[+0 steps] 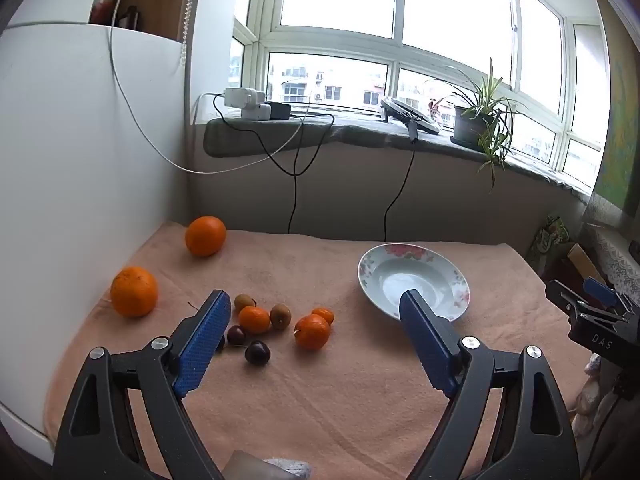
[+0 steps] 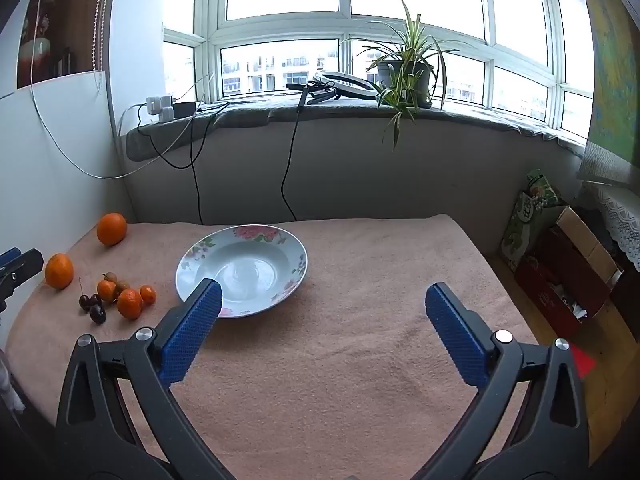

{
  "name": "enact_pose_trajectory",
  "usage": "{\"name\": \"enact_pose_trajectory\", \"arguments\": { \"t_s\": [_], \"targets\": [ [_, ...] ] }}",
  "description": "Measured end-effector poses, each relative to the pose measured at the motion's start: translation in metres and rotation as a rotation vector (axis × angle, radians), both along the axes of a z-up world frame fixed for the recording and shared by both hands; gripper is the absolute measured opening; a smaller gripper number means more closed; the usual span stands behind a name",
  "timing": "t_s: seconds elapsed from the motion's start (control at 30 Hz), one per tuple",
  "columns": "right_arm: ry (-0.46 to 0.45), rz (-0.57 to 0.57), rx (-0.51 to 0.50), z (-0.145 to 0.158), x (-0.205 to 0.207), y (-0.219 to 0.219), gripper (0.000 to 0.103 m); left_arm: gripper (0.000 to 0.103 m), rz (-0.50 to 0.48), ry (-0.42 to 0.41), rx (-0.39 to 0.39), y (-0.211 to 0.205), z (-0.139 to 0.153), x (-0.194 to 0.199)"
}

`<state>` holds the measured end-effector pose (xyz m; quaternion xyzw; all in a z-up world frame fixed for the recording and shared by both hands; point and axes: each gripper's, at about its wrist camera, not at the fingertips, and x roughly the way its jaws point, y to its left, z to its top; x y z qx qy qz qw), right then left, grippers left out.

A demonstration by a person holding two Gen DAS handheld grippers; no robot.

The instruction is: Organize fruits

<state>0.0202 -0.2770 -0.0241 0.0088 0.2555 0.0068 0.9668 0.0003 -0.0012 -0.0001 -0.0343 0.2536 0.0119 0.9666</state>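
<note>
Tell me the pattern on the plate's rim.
Pink flowers with green leaves on the white plate, clearest in the right wrist view.

Left gripper (image 1: pixel 316 300): black plastic frame with triangular cut-outs, silver round screws, blue knurled pads (image 1: pixel 204 344). Right gripper (image 2: pixel 324 292) was built alike; its side carried white "DAS" lettering in the left wrist view.

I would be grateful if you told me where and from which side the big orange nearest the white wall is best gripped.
Take the near orange across its widest middle, coming from above and the front with the open left tool. It is round, so only the middle keeps the pads from sliding off. It sits apart from the far orange and the small fruit cluster, though the white wall crowds its left side.
</note>
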Motion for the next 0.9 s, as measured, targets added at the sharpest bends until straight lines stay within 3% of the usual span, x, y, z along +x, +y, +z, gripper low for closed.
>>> {"name": "enact_pose_trajectory", "arguments": {
  "t_s": [0.13,0.17,0.27,0.9],
  "targets": [
    [0.012,-0.003,-0.01,0.0,0.004,-0.001,0.103,0.087,0.004,-0.01,0.033,-0.006,-0.001,0.002],
    [0.015,-0.001,-0.015,0.0,0.002,0.003,0.103,0.087,0.01,-0.01,-0.027,0.003,0.001,-0.002],
    [0.015,0.014,-0.009,0.0,0.001,0.008,0.103,0.087,0.009,0.005,-0.039,0.009,0.002,0.0],
    [-0.021,0.005,0.009,0.006,-0.005,0.006,0.103,0.087,0.013,-0.008,-0.028,0.01,0.0,-0.005]
  ]
}}
